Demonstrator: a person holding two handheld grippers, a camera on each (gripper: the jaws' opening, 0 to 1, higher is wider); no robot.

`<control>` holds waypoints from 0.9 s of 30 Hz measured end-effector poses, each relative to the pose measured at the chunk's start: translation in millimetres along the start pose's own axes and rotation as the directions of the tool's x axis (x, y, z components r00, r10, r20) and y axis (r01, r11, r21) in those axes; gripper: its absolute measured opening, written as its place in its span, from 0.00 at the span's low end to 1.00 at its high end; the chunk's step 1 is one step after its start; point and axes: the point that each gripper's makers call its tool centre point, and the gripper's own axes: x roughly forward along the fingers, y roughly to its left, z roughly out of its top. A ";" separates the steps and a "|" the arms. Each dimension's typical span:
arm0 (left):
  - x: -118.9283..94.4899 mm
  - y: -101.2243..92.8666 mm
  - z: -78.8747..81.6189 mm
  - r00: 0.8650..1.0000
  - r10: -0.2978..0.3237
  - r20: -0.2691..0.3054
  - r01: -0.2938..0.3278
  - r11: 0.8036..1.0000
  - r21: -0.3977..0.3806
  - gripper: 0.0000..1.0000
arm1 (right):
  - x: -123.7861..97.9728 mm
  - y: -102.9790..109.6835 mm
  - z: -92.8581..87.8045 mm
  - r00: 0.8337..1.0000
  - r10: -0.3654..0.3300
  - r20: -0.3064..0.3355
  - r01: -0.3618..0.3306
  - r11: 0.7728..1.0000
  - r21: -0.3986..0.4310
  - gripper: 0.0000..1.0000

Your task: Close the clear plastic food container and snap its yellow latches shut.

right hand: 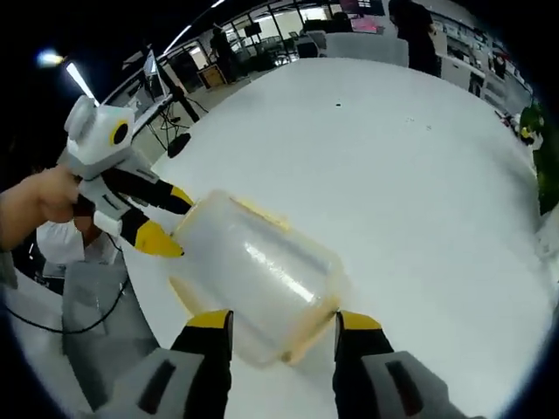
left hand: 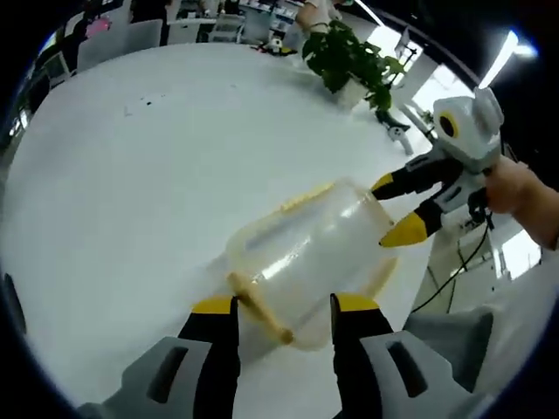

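The clear plastic container (left hand: 314, 253) sits on the white table (left hand: 131, 192), lid on it, with yellow latches along its sides. One yellow latch (left hand: 260, 310) lies between my left gripper's (left hand: 284, 305) open jaws at the container's near end. My right gripper (left hand: 397, 209) comes in from the right, open, its yellow tips against the far end. In the right gripper view the container (right hand: 262, 271) lies lengthwise. My right gripper (right hand: 284, 320) straddles its near end, and a yellow latch (right hand: 306, 336) sits there. The left gripper (right hand: 166, 218) is at the far end.
A potted plant (left hand: 349, 57) stands at the table's far edge. A hand (left hand: 515, 188) holds the right gripper; another hand (right hand: 39, 201) holds the left. A black cable (left hand: 454, 271) hangs past the table's edge. Chairs (left hand: 144, 35) and desks lie beyond.
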 end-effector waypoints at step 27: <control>11.2 0.0 2.6 1.000 0.015 -0.021 -0.016 0.998 -0.056 0.34 | 5.7 2.5 -1.3 0.999 0.038 -0.017 -0.036 0.994 0.100 0.42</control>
